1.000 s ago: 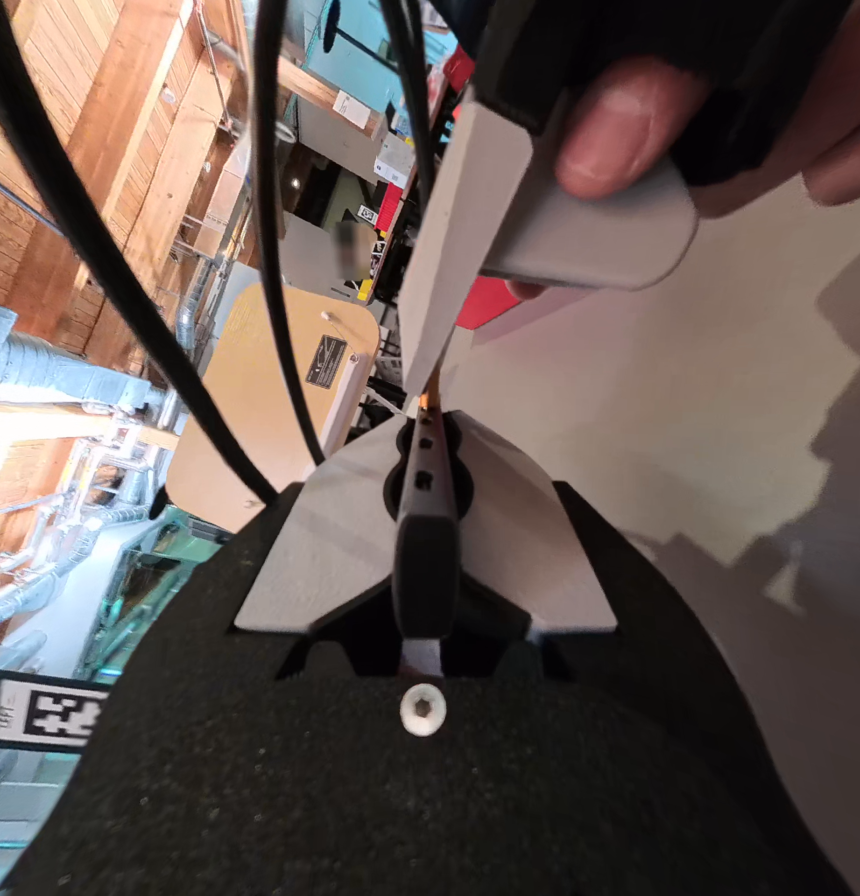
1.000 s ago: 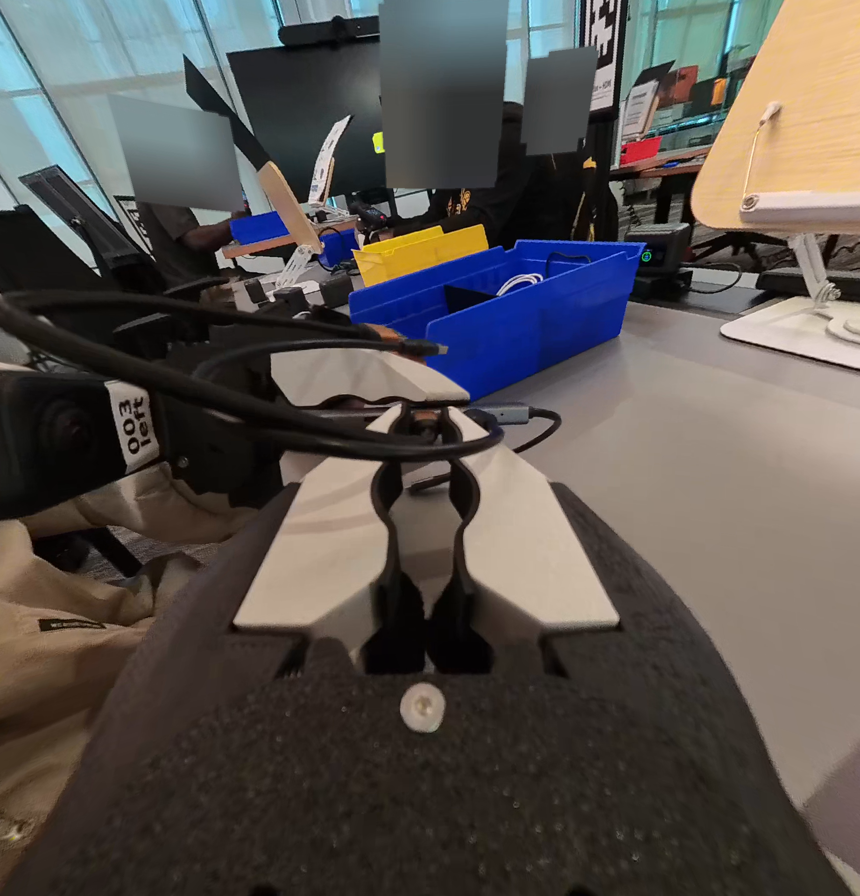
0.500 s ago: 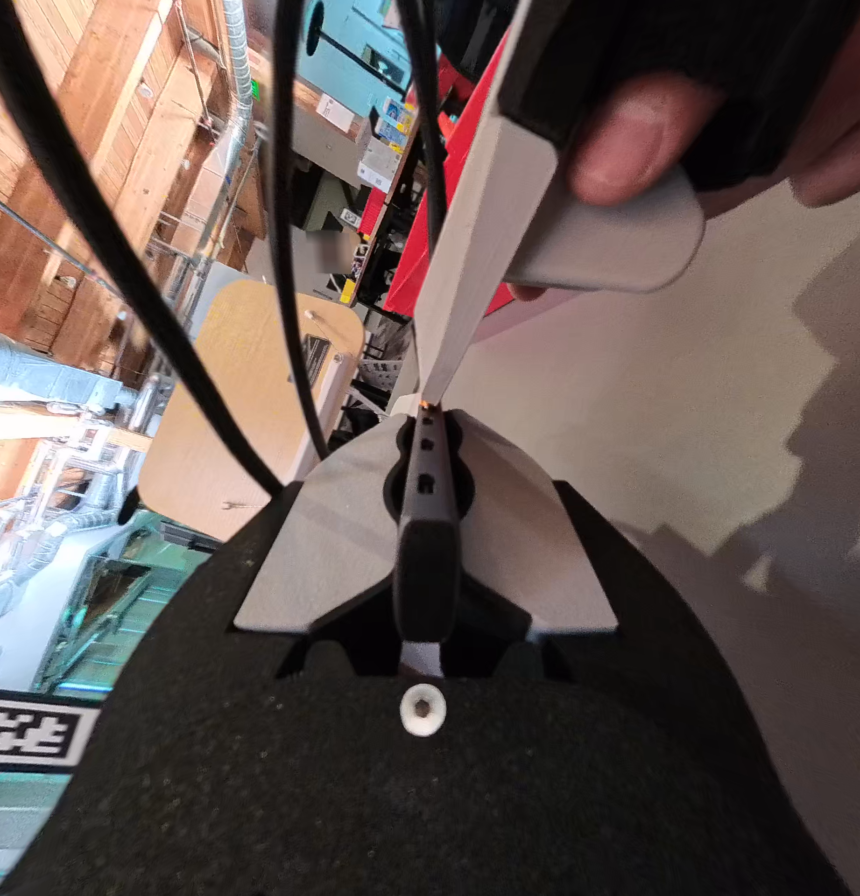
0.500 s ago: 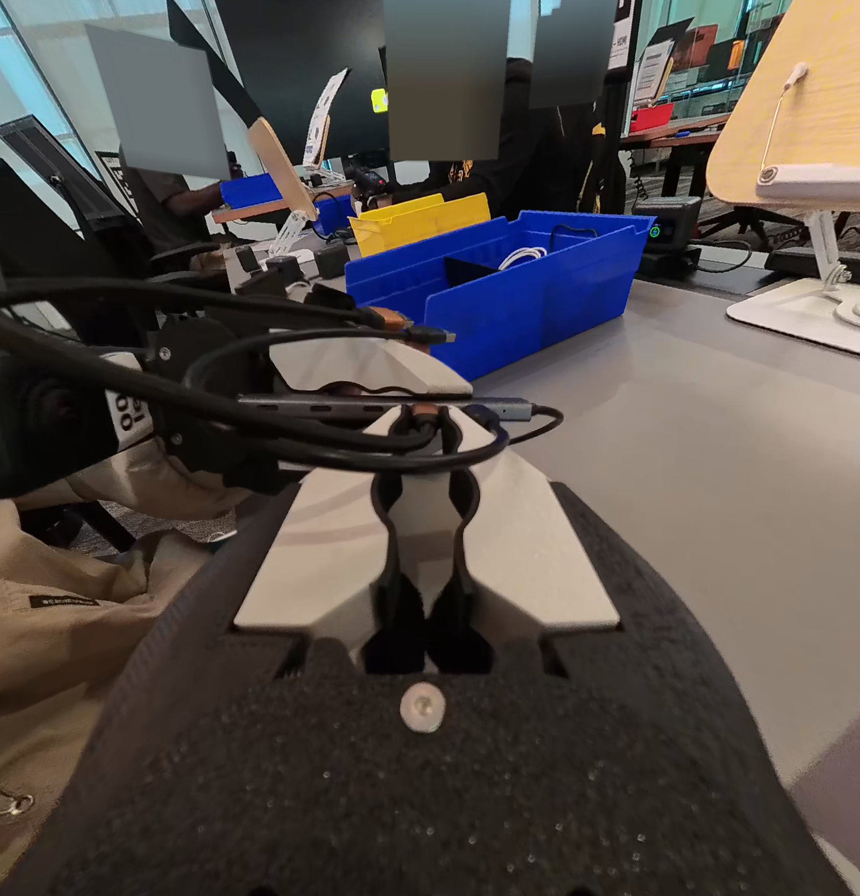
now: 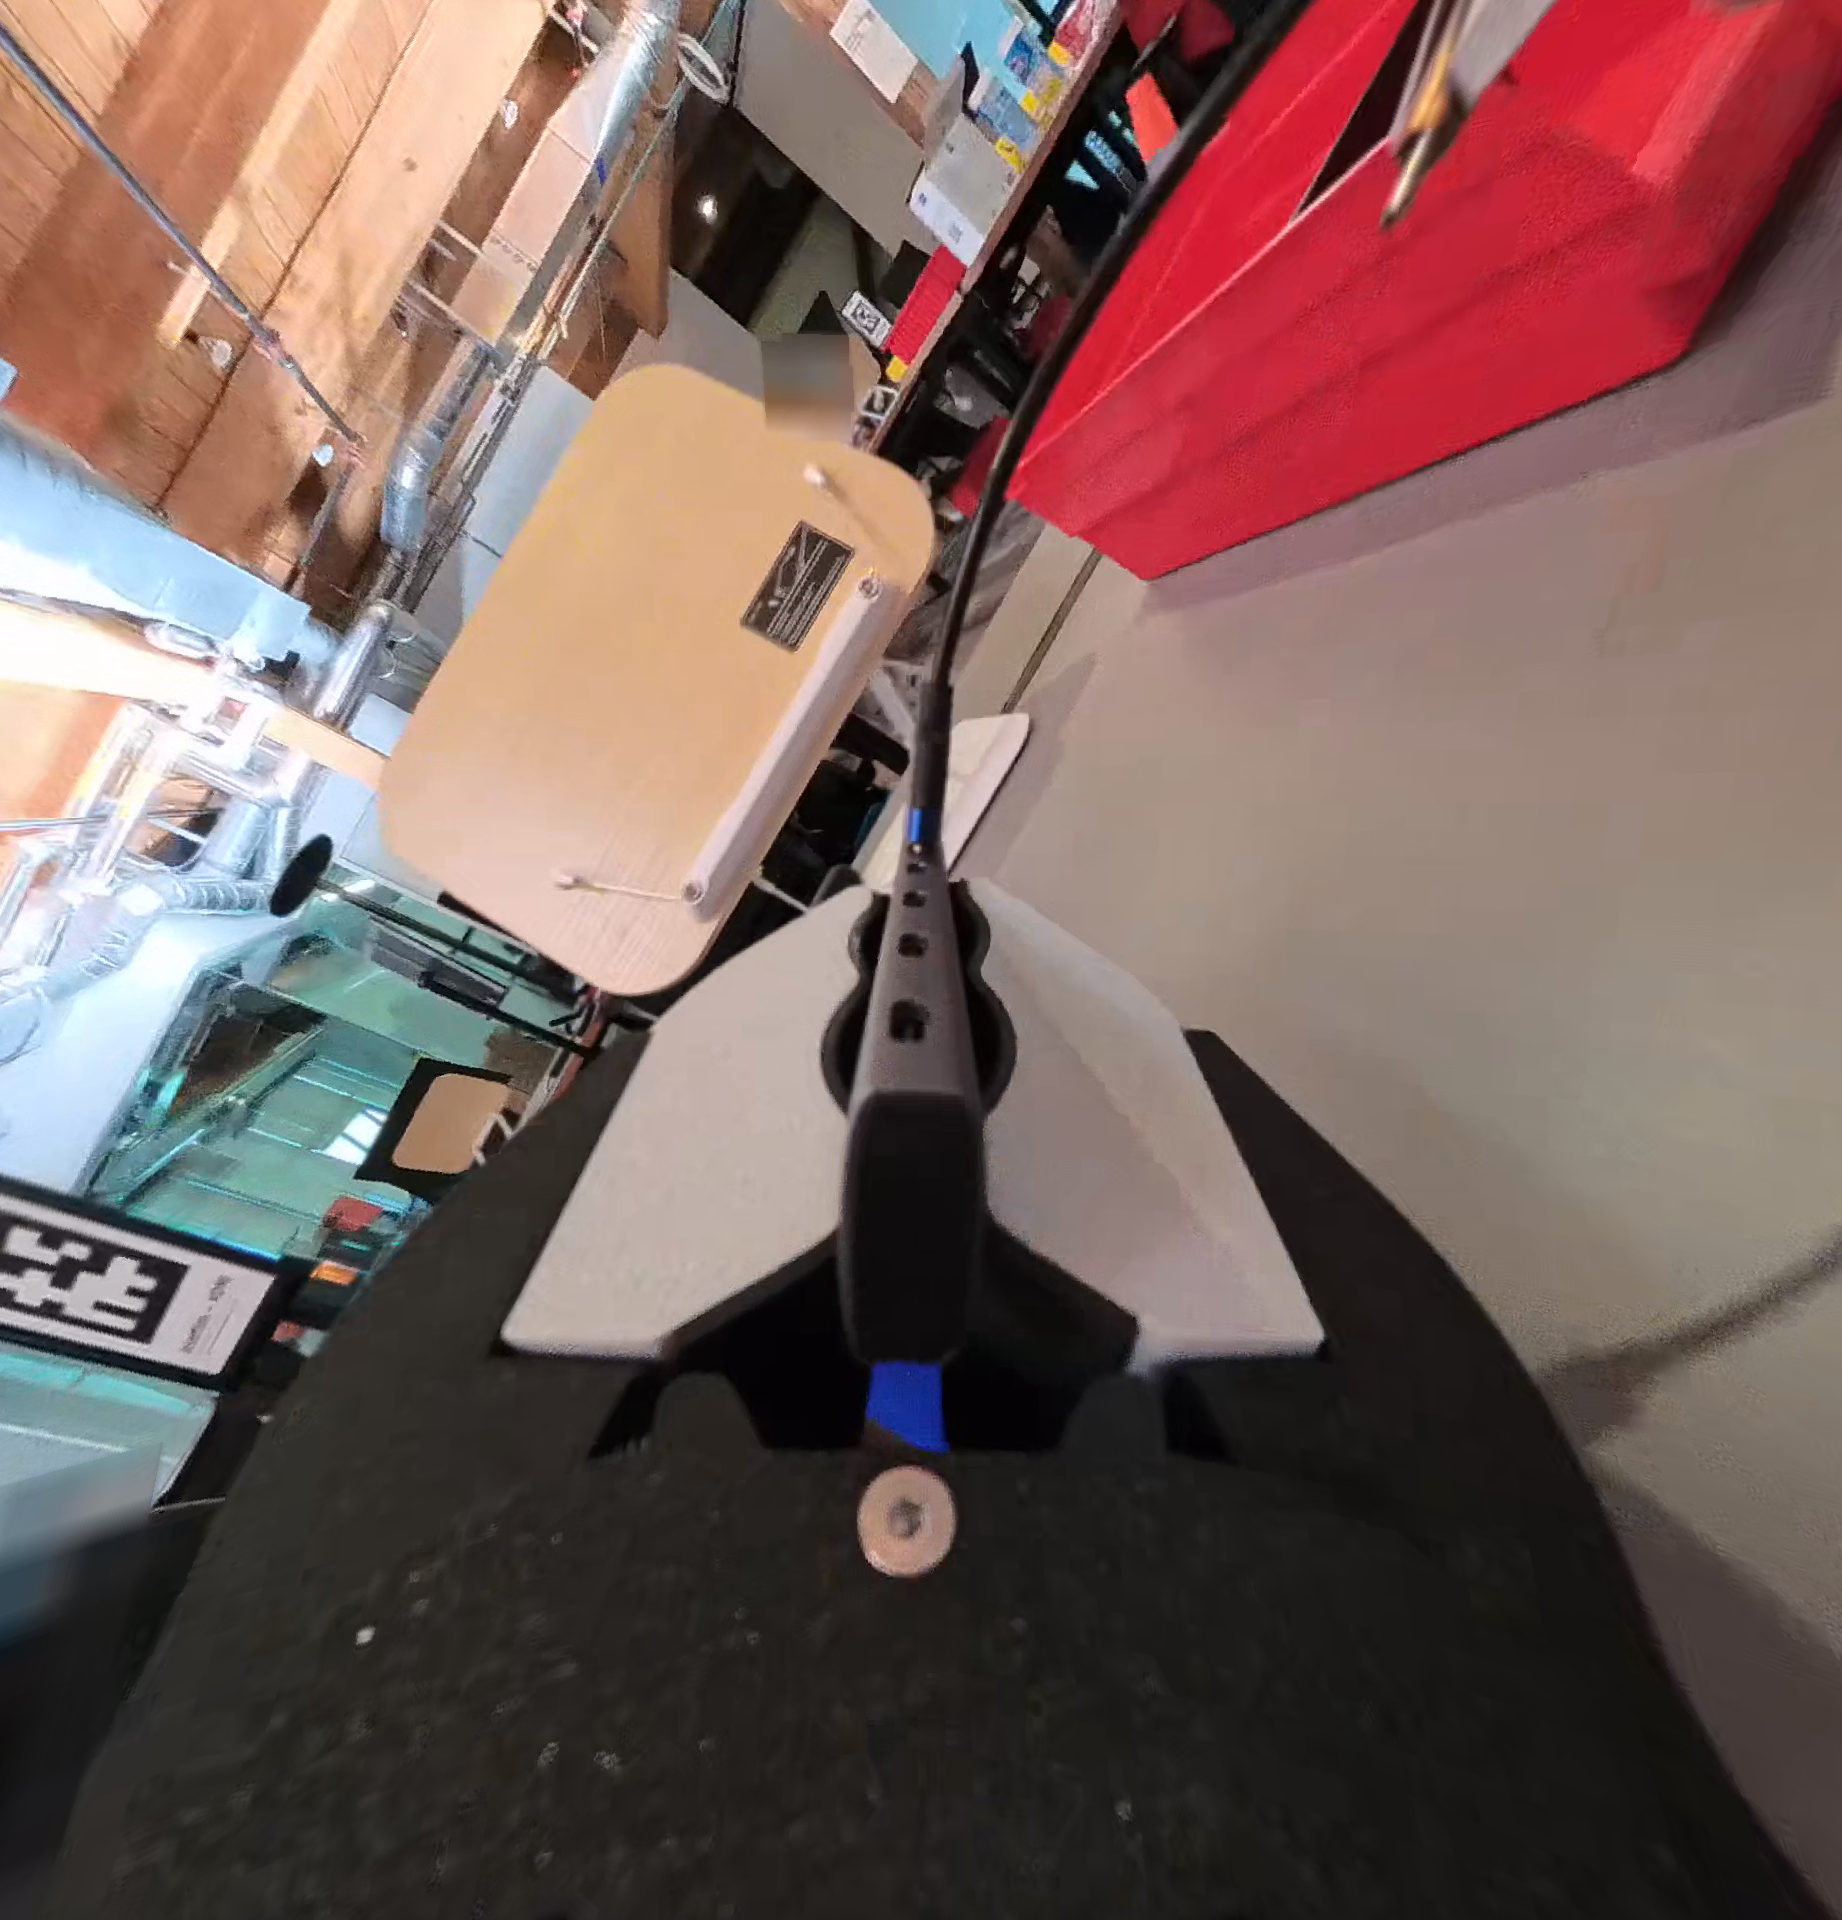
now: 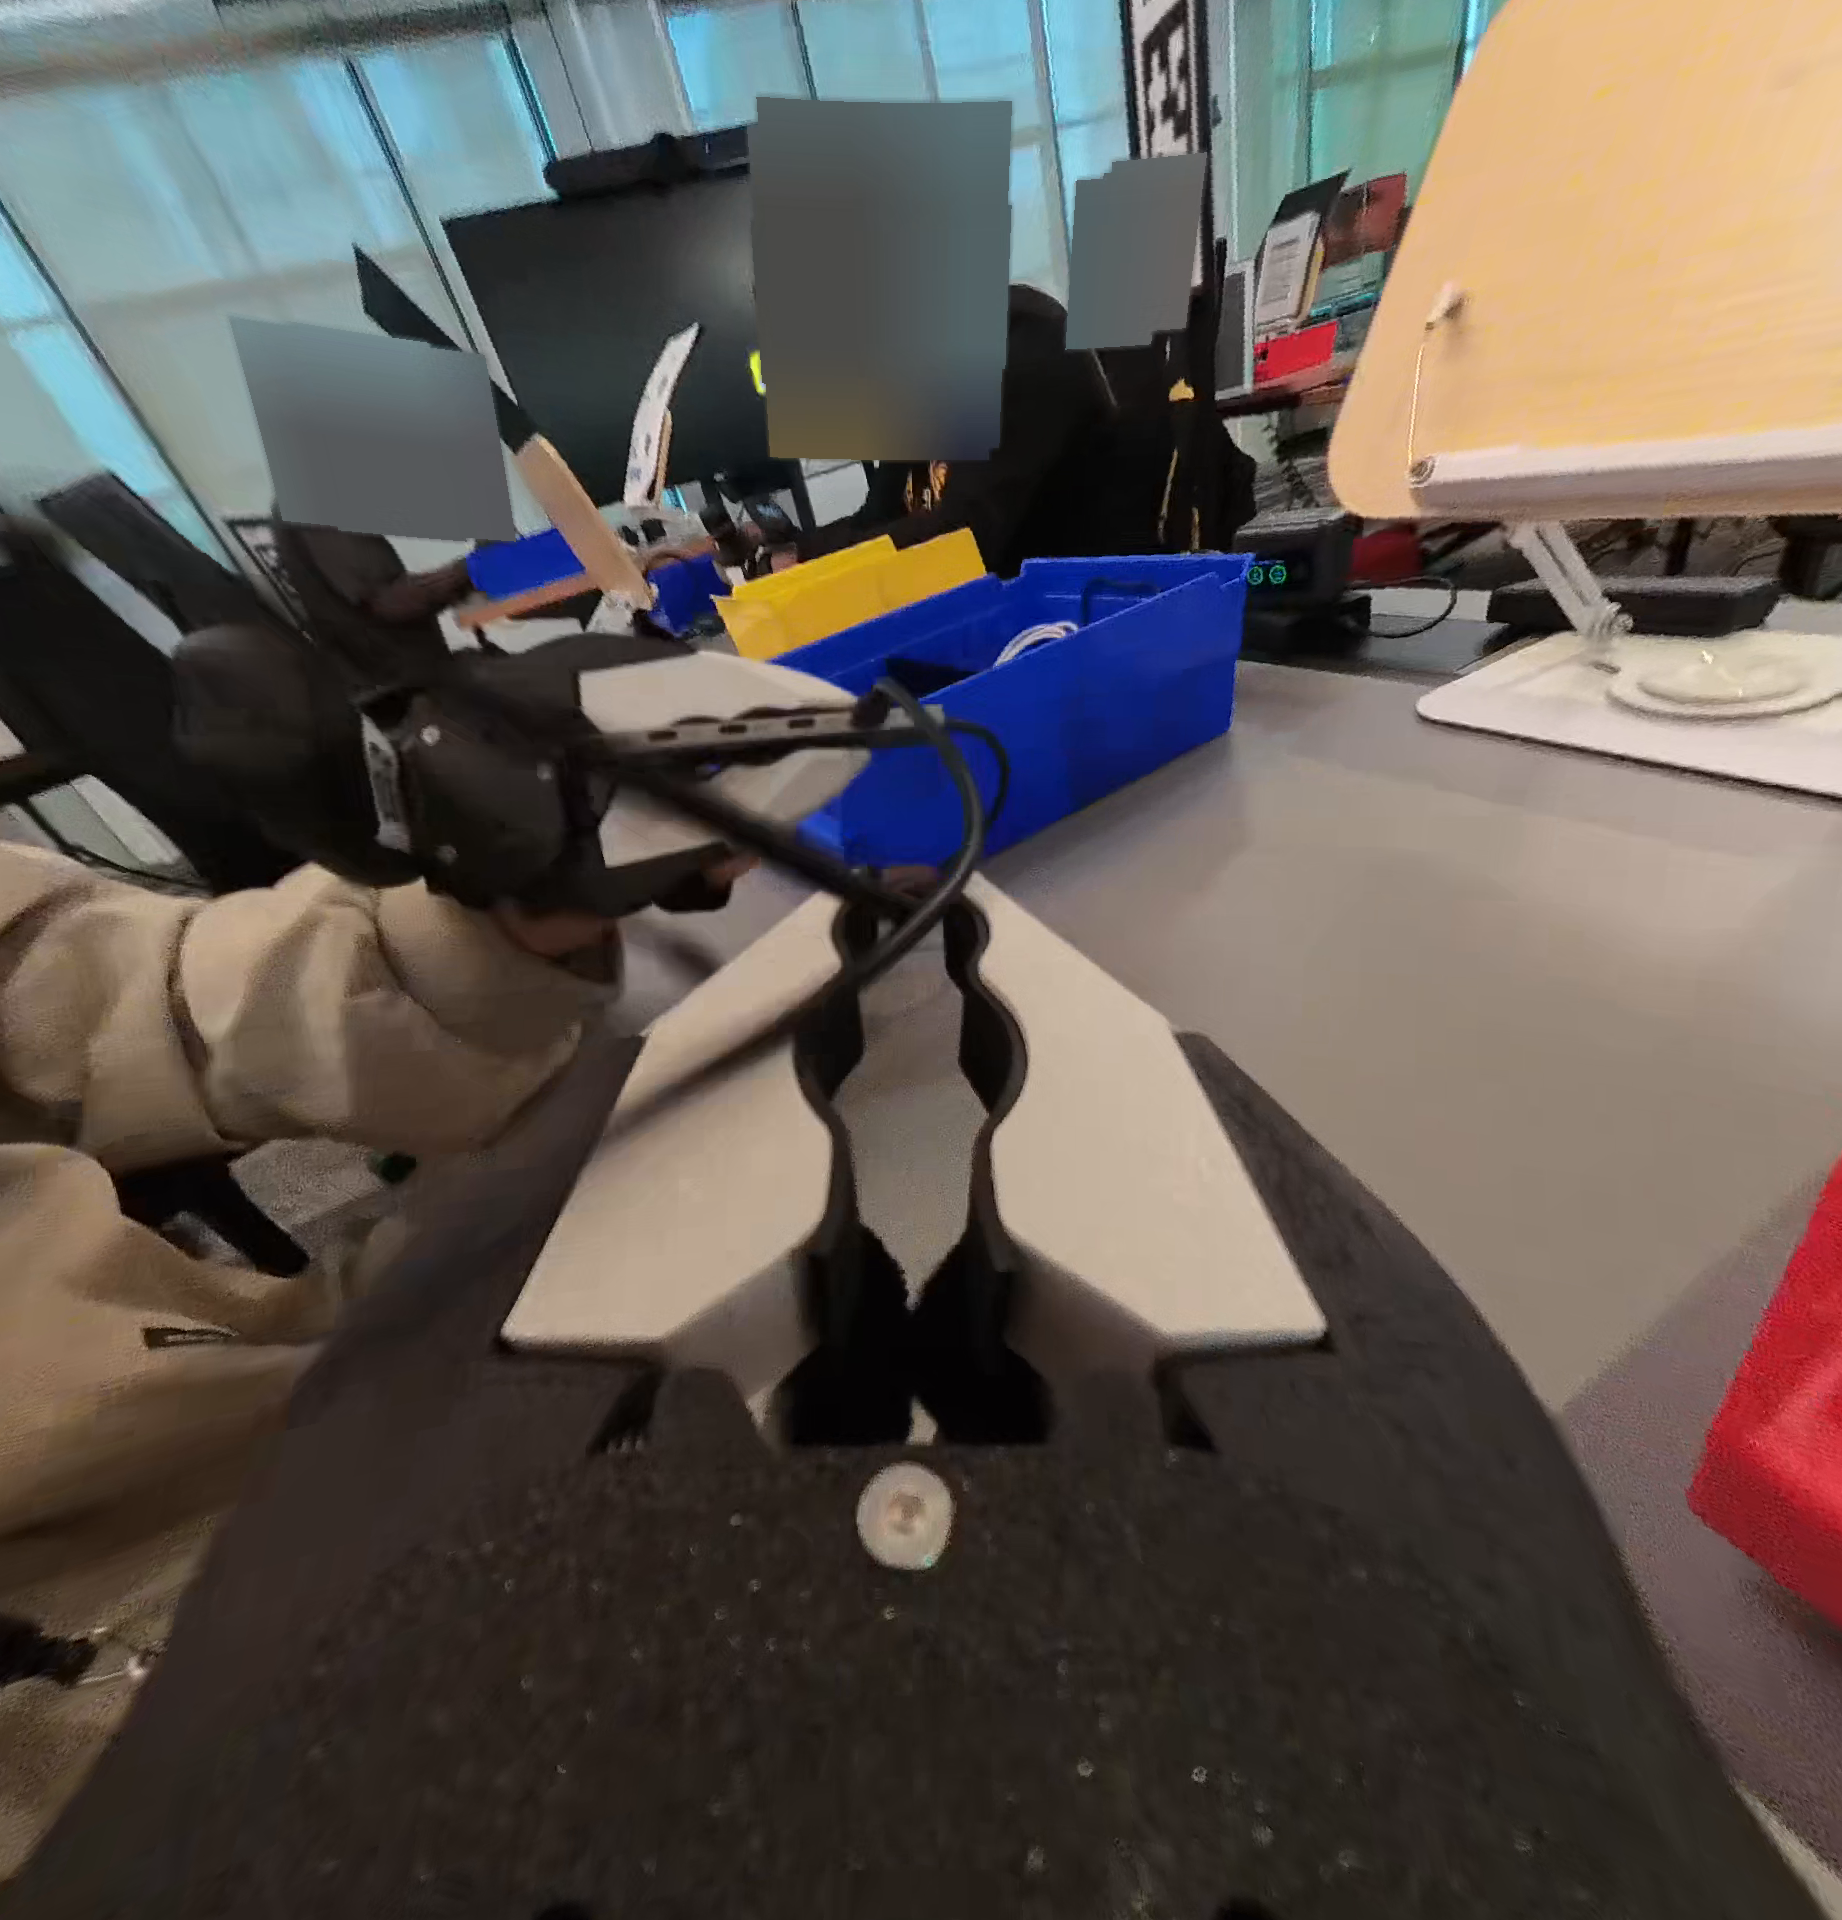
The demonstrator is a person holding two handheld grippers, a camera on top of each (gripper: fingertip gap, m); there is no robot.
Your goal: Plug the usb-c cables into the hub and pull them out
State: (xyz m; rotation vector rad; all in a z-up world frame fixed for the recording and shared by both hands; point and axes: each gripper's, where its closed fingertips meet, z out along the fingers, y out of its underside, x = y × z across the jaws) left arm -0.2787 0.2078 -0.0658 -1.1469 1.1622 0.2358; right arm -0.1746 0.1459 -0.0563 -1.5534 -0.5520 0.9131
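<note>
Left gripper [image 5: 912, 914] clamps hub [image 5: 912, 997] edgewise, steadying ports; right gripper [image 6: 901, 914], at six o'clock, pinches a cable [image 6: 958, 821].

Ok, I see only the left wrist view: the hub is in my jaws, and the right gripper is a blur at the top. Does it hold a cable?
Observer: It seems so. In the right wrist view a black usb-c cable ends at the tips of the right gripper, and the jaws look closed on its end.
Operator: Is that end in the hub?
Observer: No. The hub, held in the left gripper, is apart from that end.
Operator: What is behind the hub?
Observer: A blue bin on the table, with a white cable inside it.
</note>
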